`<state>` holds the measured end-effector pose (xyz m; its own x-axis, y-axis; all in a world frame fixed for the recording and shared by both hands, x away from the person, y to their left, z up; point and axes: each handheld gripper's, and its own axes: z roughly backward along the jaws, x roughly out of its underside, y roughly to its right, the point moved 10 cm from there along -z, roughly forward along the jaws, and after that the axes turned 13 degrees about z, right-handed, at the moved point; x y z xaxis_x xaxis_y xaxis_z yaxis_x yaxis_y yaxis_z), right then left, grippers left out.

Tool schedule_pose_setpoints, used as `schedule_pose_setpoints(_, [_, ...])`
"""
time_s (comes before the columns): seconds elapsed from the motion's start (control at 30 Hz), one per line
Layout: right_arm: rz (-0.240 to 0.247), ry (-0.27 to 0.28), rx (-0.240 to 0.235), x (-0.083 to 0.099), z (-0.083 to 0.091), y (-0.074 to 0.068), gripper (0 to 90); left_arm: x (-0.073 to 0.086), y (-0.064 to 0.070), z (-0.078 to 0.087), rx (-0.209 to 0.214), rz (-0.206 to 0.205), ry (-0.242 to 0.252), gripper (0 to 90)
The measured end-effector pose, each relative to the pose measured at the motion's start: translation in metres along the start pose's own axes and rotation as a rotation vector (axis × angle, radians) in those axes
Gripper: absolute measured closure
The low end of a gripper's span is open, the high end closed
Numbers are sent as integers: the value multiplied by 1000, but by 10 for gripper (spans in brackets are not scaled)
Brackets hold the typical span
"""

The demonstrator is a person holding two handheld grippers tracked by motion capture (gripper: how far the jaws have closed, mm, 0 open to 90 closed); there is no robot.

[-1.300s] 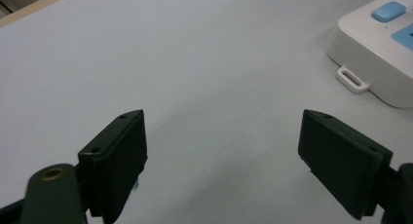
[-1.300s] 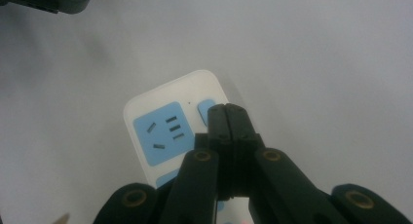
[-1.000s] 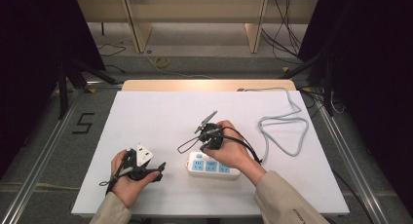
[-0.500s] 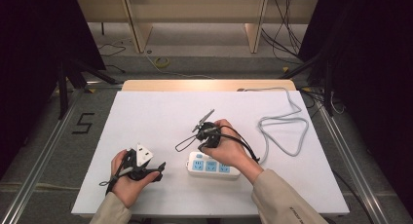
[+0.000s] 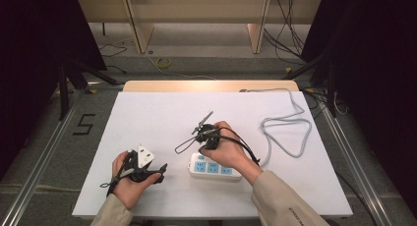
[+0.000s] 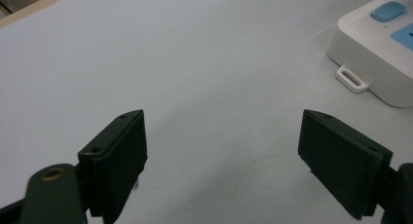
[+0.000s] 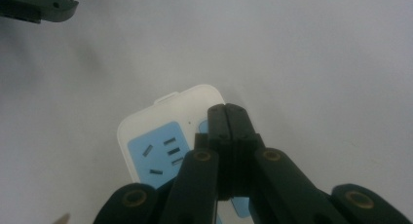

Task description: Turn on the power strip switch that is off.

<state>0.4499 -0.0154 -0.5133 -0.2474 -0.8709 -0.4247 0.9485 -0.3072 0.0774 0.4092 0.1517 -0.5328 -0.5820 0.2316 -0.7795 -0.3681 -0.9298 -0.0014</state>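
From above, the right gripper (image 5: pixel 205 137) hovers over the glossy white power strip (image 5: pixel 215 167) on the matte desk (image 5: pixel 162 113). Left gripper view: jaws wide, empty. Right gripper view: jaws pinched together over the blue button end; a hard poke could skid the smooth strip.

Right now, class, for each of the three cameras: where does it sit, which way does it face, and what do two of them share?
High view: above the person's side, facing forward and down on the white table; both forearms and hands show.
Left gripper view: rides the left tongs, jaws apart, facing the table.
Right gripper view: rides the right tongs, jaws together, looking down.
Shared: the power strip shows in both gripper views.
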Motion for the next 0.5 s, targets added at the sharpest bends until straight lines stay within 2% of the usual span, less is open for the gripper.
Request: schedule_pose_setpoints(0.5, [3, -21, -4, -1, -8, -1, 900, 0, 0, 0, 1, 1, 0, 178])
